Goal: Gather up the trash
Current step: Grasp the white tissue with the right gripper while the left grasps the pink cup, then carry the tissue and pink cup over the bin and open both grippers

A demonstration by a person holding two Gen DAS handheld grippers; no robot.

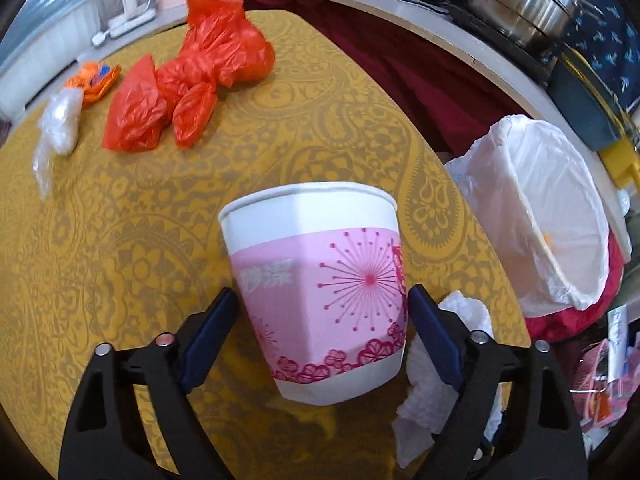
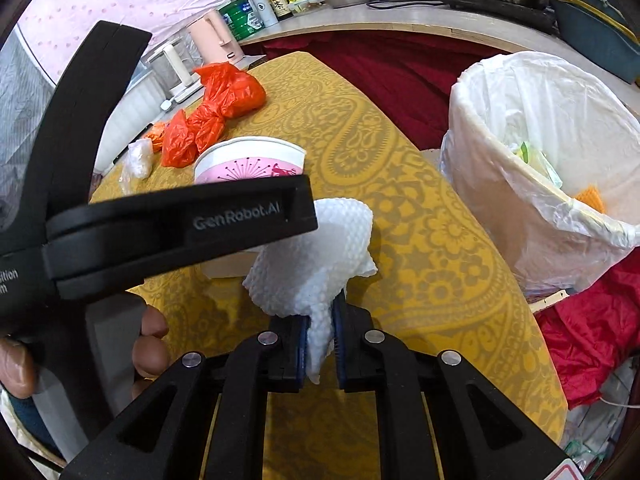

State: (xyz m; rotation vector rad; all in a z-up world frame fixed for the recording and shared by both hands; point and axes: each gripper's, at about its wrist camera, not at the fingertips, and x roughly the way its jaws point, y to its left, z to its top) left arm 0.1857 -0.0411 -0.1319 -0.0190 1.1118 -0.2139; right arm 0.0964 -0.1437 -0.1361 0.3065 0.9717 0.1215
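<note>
The left hand-held gripper is grasping a pink-and-white paper cup, with its blue pads set against the cup's two sides low on the body and the wide rim pointing away from the camera. A shadow lies on the cloth just under the cup's base, but whether the base touches the counter cannot be told. Close on its right, the right hand-held gripper is clenched on a crumpled white paper towel, whose loose upper part stands up above the pads. In the right wrist view the black body of the left tool crosses in front, with a person's fingers wrapped around its handle. The counter wears a yellow patterned cloth. Farther back on it lie a cluster of orange-red plastic bags, a small orange wrapper and a wad of clear plastic, well apart from the cup. Off the counter's right edge stands a trash bin lined with a white bag, with some scraps already inside.
</note>
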